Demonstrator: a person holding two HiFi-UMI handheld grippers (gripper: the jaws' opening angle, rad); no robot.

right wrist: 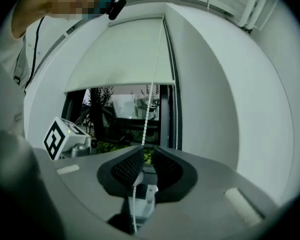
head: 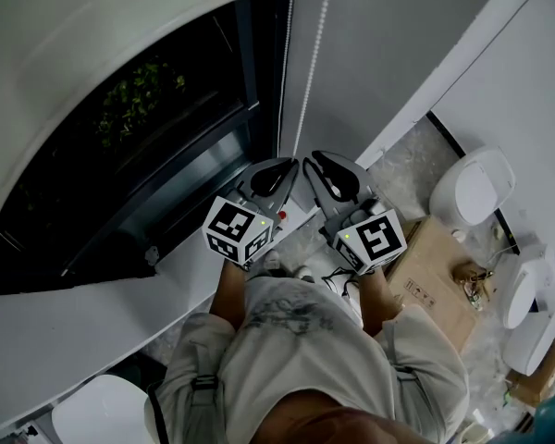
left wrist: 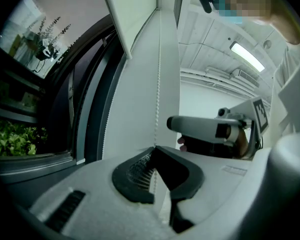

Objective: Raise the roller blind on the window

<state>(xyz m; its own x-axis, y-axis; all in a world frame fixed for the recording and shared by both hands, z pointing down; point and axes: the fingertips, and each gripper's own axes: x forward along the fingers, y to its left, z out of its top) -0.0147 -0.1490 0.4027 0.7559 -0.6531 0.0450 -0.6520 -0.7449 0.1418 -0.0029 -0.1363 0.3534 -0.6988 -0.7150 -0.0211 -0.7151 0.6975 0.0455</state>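
Note:
The white roller blind covers the upper part of the dark window. Its bead chain hangs at the window's right edge. My left gripper is shut on the chain, which runs down into its closed tips. Beside it on the right, my right gripper is open. The chain passes through the narrow gap between its pads, close to the left pad. Both grippers point level toward the window.
A white sill runs under the window, with green plants outside. A plain white wall stands right of the chain. On the floor below lie a cardboard box and several white rounded seats.

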